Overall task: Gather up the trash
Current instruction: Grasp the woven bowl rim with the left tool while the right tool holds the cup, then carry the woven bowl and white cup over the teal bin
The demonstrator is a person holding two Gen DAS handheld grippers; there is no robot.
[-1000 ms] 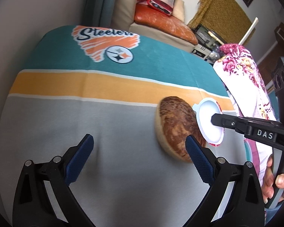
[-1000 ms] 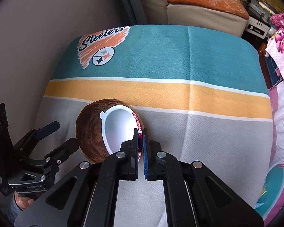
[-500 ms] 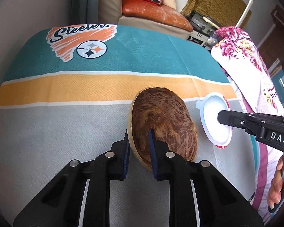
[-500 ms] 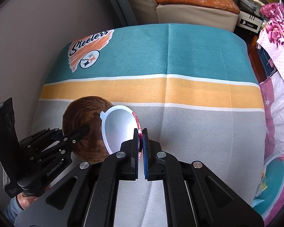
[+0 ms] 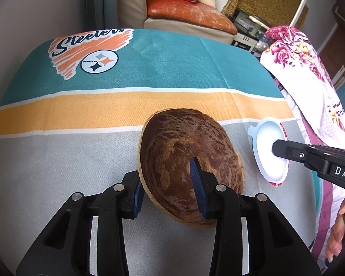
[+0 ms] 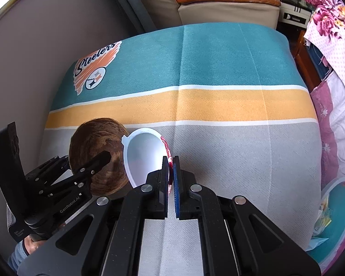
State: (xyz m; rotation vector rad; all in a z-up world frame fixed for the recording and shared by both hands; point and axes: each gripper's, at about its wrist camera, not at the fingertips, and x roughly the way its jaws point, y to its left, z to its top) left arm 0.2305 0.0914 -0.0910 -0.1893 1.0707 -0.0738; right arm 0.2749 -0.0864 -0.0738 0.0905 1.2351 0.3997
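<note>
Cloth [image 5: 149, 73]: striped teal, orange and grey, with a Steelers logo [image 5: 89, 53] at its far left; it covers the counter and both views look down on it.
Left gripper [image 5: 168, 184]: low in the left wrist view, its jaws straddle the near rim of the bowl, one blue pad outside the wall, one inside. The jaws are opening, with the bowl wall between them; the inner pad stands off the wall. In the right wrist view it shows at the left [image 6: 80, 168], a hand below it at the frame's edge.
Bowl [image 5: 188, 158]: brown, wood-grained, tilted up on its edge on the grey stripe, its far rim reaching the white line below the orange stripe. Its hollow faces the left camera.
Cup [image 6: 145, 156]: white plastic with a red foil edge, just right of the bowl, lying on its side with its mouth open to the right camera.
Right gripper [image 6: 170, 174]: jaws pressed together on the cup's red rim. It enters the left wrist view from the right [image 5: 287, 148], with fingers [image 5: 338, 237] below it.
Floral fabric [image 5: 310, 80]: pink and white, along the right side.
Couch [image 5: 186, 11]: beyond the far end, with an orange cushion.
</note>
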